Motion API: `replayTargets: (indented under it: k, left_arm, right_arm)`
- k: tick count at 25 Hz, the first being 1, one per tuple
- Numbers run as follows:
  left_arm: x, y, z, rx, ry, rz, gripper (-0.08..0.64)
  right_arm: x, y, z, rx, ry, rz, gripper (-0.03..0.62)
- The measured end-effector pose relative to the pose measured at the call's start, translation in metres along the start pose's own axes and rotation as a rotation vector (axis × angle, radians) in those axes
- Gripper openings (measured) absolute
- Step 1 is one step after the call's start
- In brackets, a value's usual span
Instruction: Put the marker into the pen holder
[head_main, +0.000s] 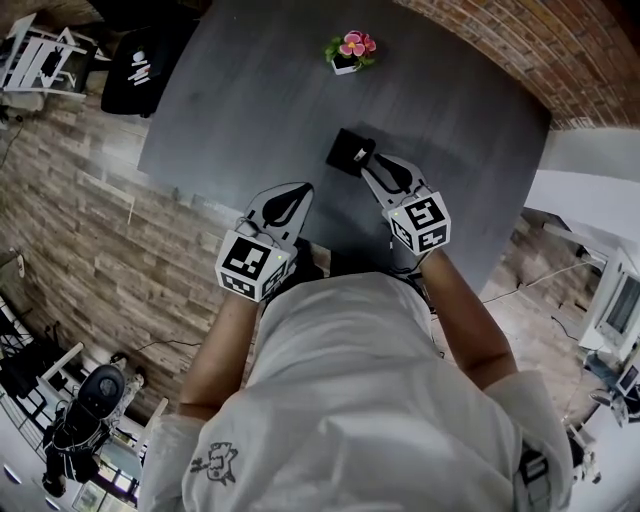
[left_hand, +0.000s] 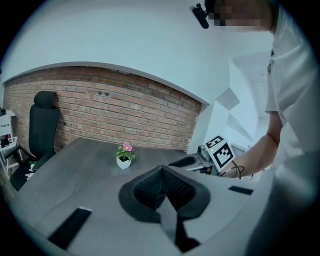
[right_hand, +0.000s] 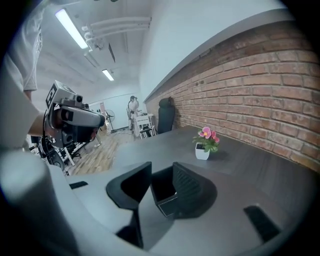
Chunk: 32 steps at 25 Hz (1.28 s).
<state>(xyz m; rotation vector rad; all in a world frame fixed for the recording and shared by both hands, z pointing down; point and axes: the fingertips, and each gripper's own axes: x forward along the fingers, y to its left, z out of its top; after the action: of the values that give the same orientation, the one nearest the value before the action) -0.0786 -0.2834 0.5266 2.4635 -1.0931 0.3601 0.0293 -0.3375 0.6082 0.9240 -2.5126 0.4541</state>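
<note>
Matt grey wood-grain table (head_main: 250, 90), rough brick wall (left_hand: 125, 115), matt blk pen holder (head_main: 340, 156).
</note>
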Motion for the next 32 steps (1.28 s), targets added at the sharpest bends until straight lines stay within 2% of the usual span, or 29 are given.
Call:
replayTargets:
  k: [4,15,25,32]
  left_arm:
    - [-0.015,-0.003,0.008,0.004,-0.028,-0.012,0.011]
    - [-0.071,-0.021,0.036,0.121,-0.131,-0.038,0.011]
    - [-0.138,-0.04,0.056,0.19,-0.254,-0.011,0.011]
    - [-0.157,-0.05,0.046,0.195,-0.263,-0.022,0.011]
  right_arm:
    - [-0.013,0.014,0.021,-0.015,-0.039,-0.024,0.138]
    - [-0.062,0.072,0.073,-0.067,-0.182,-0.103,0.122]
    - [-0.111,0.131,0.1,-0.107,-0.301,-0.157,0.043]
    - [-0.138,0.165,0.112,-0.146,-0.361,-0.18,0.006]
